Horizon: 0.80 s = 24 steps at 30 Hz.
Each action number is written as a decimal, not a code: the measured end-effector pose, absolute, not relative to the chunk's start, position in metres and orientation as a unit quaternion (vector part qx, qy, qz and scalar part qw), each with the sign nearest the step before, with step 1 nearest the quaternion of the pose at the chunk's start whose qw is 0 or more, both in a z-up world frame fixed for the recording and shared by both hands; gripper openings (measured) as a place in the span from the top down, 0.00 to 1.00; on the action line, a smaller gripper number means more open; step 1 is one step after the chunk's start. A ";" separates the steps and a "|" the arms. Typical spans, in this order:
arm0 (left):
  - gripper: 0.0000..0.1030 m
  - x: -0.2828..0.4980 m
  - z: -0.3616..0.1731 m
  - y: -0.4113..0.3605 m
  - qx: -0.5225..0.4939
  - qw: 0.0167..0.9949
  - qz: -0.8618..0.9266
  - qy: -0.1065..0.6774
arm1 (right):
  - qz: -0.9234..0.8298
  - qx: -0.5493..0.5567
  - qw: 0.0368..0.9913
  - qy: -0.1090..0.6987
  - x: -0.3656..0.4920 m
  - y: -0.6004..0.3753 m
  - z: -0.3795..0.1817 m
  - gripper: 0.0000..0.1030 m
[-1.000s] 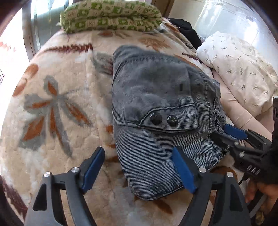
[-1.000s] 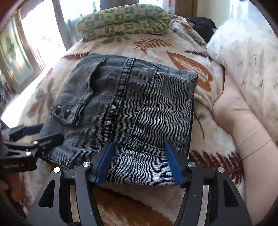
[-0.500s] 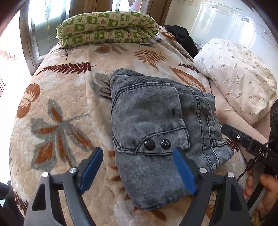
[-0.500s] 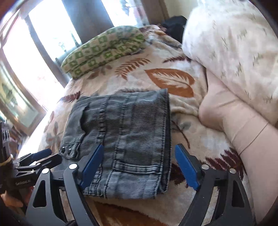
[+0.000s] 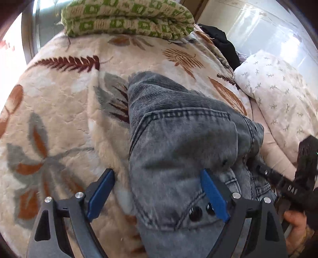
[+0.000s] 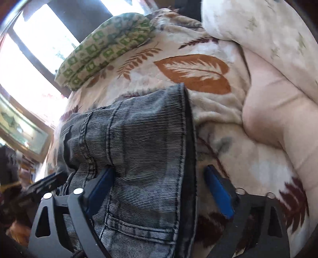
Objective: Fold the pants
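The folded grey pants point(image 5: 178, 150) lie on a leaf-patterned blanket point(image 5: 65, 123) that covers the bed, roughly in the middle of it and close under both tools.

The left gripper point(image 5: 157, 190) points down at the near left part of the pants with its jaws wide and opening further. Its left blue pad point(image 5: 101, 194) sits over the blanket just beside the left edge of the pants, and its right blue pad point(image 5: 212, 196) lies over the denim by the pocket flap with 2 black buttons point(image 5: 200, 211). The left edge of the pants is between the jaws, but the pads do not press on the fabric.

The right gripper point(image 6: 161, 190) stands over the near right part of the pants, its jaws apart and closing. Its left pad point(image 6: 101, 184) is on top of the denim, seemingly pushing into a crease, and its right pad point(image 6: 218, 194) is over the blanket just beside the right folded edge. That edge lies between the jaws, not pinched. In the left wrist view the right gripper's black finger tip reaches onto the right side of the pants, with a hand point(image 5: 298, 224) behind it.

A folded green-checked quilt point(image 5: 127, 17) lies at the far end of the bed, and a white pillow point(image 5: 278, 89) is at the right.
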<state>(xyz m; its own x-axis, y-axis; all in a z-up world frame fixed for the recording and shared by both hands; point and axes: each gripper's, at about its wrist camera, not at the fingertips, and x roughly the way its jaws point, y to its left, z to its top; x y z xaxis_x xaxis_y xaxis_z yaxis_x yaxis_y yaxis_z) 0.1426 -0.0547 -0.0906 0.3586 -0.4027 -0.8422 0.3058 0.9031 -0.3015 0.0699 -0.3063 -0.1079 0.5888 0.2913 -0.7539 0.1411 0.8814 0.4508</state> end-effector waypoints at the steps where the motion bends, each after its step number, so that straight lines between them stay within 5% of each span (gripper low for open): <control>1: 0.16 0.143 -0.091 -0.057 -0.045 0.824 -0.217 0.521 | 0.050 0.239 0.859 0.449 0.069 -0.305 -0.108 0.35; 5: 0.25 0.140 -0.091 -0.063 -0.039 0.827 -0.220 0.516 | 0.059 0.243 0.860 0.445 0.069 -0.304 -0.109 0.49; 10: 0.52 0.131 -0.078 -0.056 -0.047 0.838 -0.208 0.502 | 0.079 0.256 0.861 0.431 0.066 -0.295 -0.093 0.68; 15: 0.74 0.128 -0.054 -0.044 -0.074 0.842 -0.216 0.489 | 0.101 0.263 0.869 0.407 0.060 -0.288 -0.067 0.74; 24: 0.74 0.137 0.003 -0.049 -0.050 0.865 -0.231 0.443 | 0.124 0.241 0.889 0.370 0.071 -0.272 -0.020 0.74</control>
<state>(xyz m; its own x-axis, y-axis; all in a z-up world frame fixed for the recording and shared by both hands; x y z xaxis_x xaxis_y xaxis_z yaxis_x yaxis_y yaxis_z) 0.1365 -0.0491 0.0026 0.5010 -0.4436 -0.7431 0.3545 0.8885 -0.2914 0.0707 -0.2722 -0.0201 0.6956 0.3983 -0.5979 -0.0410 0.8530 0.5204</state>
